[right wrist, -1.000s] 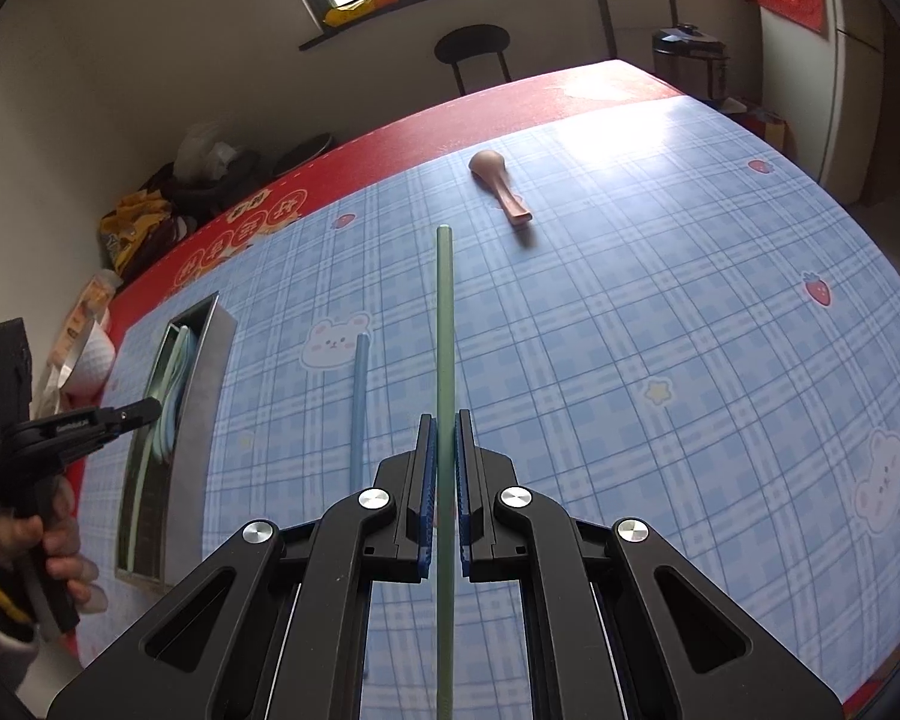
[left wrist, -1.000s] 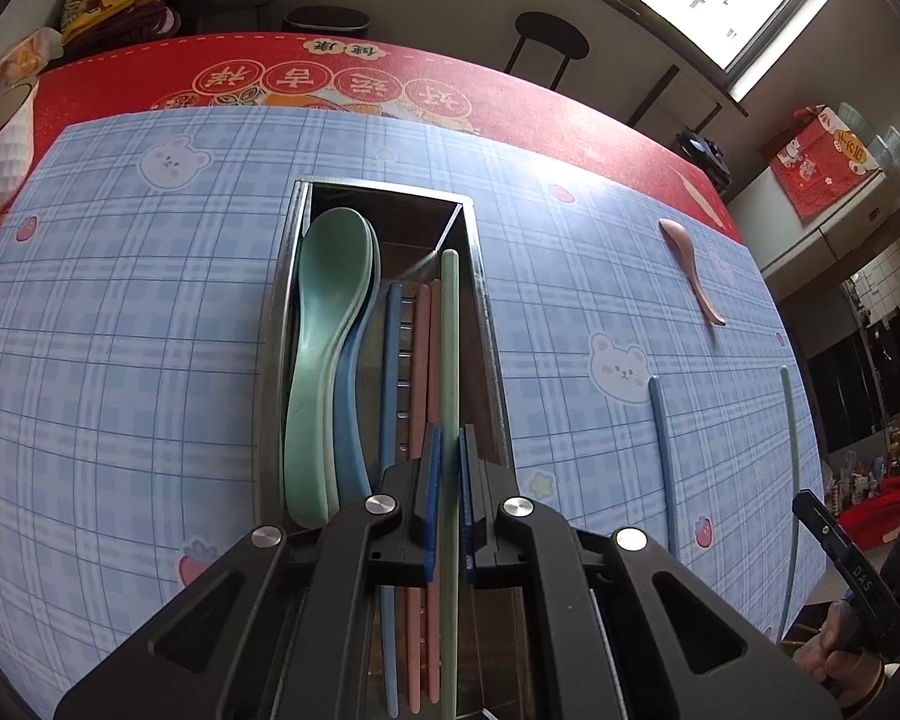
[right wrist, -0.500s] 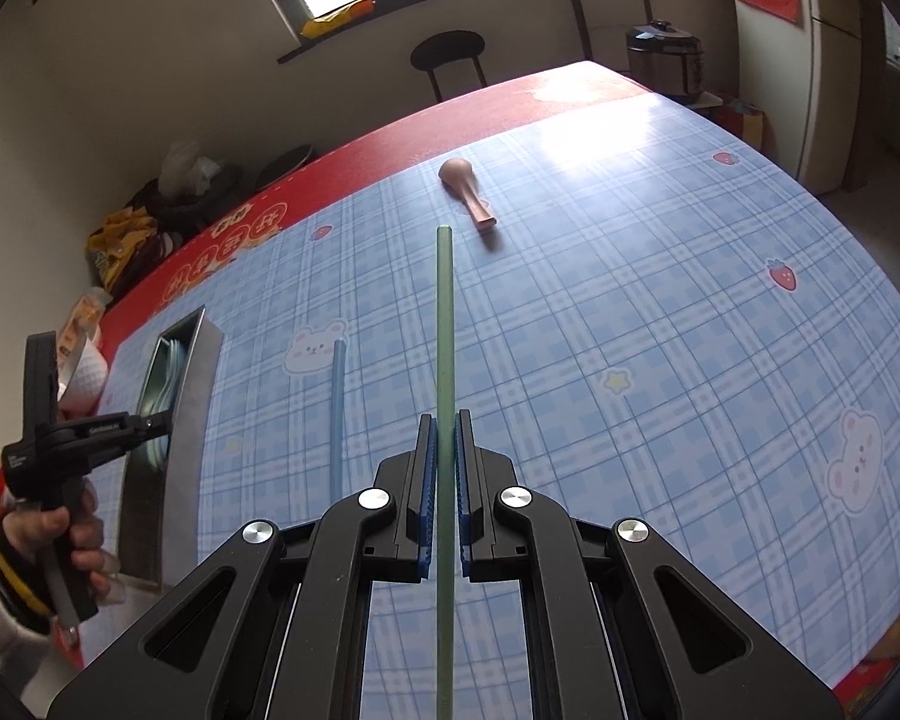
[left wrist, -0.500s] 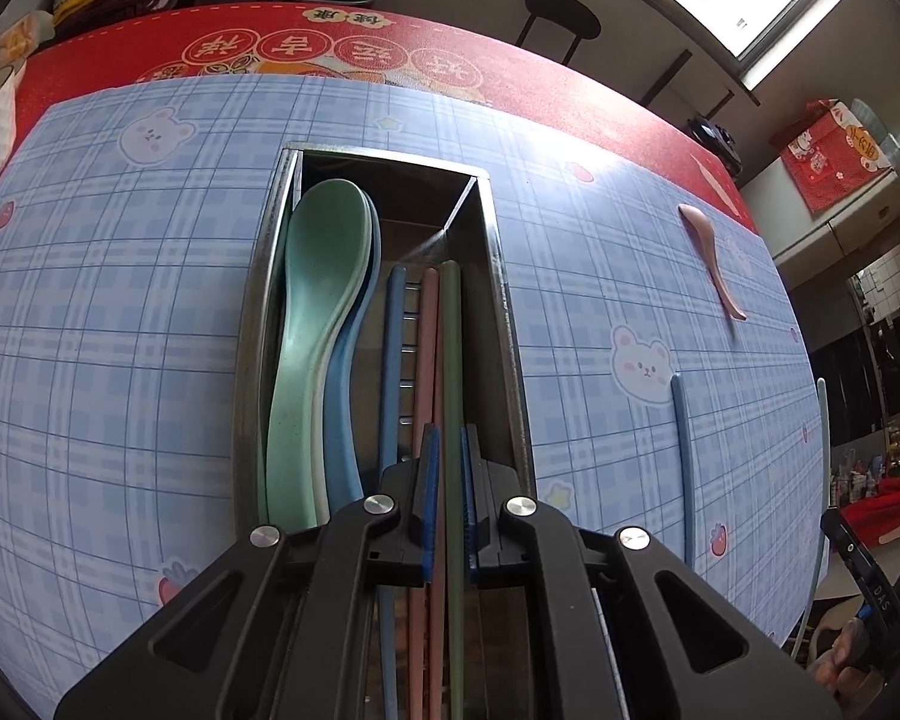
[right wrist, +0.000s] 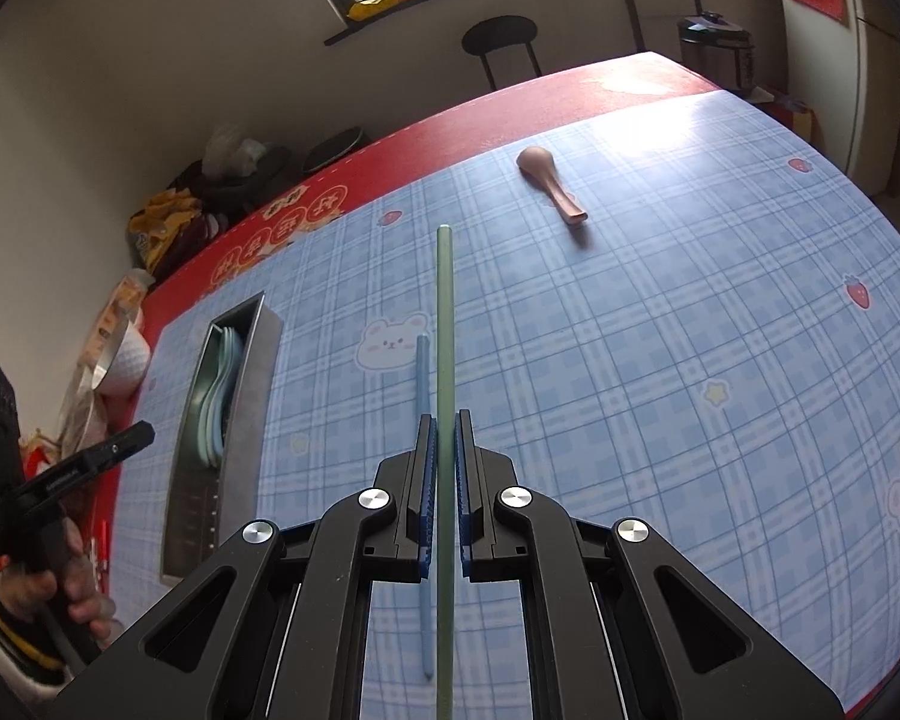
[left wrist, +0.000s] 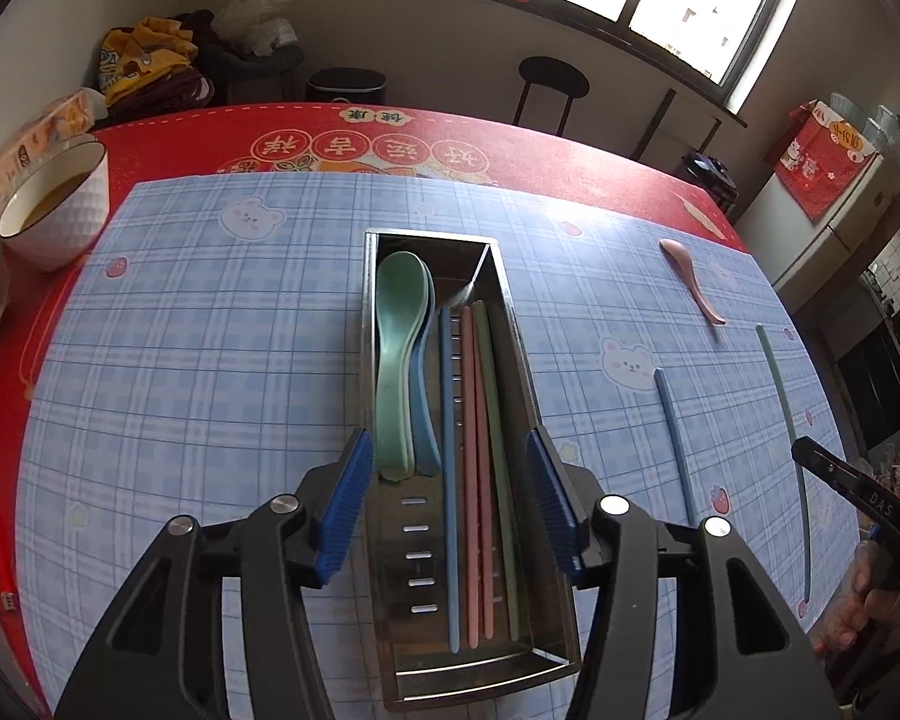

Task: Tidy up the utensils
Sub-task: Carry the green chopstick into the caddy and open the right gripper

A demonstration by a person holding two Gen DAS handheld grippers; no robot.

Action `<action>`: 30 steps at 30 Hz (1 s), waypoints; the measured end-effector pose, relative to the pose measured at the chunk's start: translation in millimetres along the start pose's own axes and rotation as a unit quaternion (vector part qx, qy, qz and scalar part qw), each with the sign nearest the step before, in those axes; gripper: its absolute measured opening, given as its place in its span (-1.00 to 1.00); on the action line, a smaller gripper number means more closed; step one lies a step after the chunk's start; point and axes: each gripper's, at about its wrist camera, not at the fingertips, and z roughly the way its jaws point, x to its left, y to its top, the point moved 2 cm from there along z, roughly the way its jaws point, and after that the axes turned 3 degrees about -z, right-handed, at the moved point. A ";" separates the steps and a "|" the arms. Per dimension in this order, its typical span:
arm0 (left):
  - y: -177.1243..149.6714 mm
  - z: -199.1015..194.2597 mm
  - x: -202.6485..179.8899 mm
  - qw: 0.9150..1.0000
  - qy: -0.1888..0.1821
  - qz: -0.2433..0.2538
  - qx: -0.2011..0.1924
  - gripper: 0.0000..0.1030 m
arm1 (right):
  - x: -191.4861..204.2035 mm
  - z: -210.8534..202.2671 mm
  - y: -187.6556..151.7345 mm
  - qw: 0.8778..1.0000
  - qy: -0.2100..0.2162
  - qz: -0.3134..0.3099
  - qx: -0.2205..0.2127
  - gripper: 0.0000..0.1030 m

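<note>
Left gripper: the left gripper (left wrist: 447, 504) was opening, its blue pads (left wrist: 345, 510) standing wide on either side of the metal tray (left wrist: 513, 324) with nothing pressed between them

Below the left gripper: a green chopstick (left wrist: 495, 420) lay free in the tray's right half, beside a pink pair (left wrist: 471, 450) and a blue chopstick (left wrist: 448, 450); a green spoon (left wrist: 396, 336) sat nested on a blue spoon (left wrist: 426, 396) in the left half

Right gripper: the right gripper (right wrist: 444, 468) was clamped tight on a second green chopstick (right wrist: 444, 312), held near its lower third, with most of the stick reaching ahead past the fingertips

Beside the right gripper: a loose blue chopstick (right wrist: 421, 396) lay on the checked cloth (right wrist: 660, 360) just left of the held stick; a pink spoon (right wrist: 549, 180) lay farther ahead and to the right; the tray stood well off to the left

Handling: the chopstick looked light, stiff and smooth, so likely to slide or swing in a narrow pinch; a hold nearer its middle would probably steady it

Spoon grip: the pink spoon seemed rigid and light; the handle's slim neck looked the best place to take it, not the rounded bowl

Risk: the long free end could catch the tray's rim on the way in
</note>
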 end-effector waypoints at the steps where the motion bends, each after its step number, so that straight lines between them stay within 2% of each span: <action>1: -1.8 -5.3 1.7 1.000 0.008 0.000 -0.007 0.30 | 5.1 3.4 1.3 1.000 0.005 -0.002 0.004 -0.89; 3: -5.2 -16.3 6.2 1.000 0.020 -0.001 -0.020 0.65 | 15.0 9.8 3.1 1.000 0.013 -0.007 0.011 -0.89; 8: -9.3 -34.0 19.9 0.998 0.053 -0.011 -0.036 0.87 | 41.8 22.9 7.2 0.999 0.027 -0.025 0.026 -0.89; 12: -12.2 -40.3 34.8 0.998 0.054 -0.030 -0.030 0.88 | 62.3 29.8 10.1 0.998 0.029 -0.042 0.036 -0.89; 15: -16.0 -46.7 44.8 0.997 0.052 -0.036 -0.042 0.88 | 74.9 37.9 11.1 0.997 0.032 -0.045 0.047 -0.89; 18: -20.4 -50.4 51.9 0.997 0.034 -0.046 -0.048 0.88 | 89.7 45.8 13.4 0.996 0.033 -0.054 0.056 -0.89; 30: -23.6 -56.1 70.0 0.996 0.033 -0.049 -0.066 0.88 | 155.4 93.0 22.7 0.992 0.041 -0.063 0.105 -0.89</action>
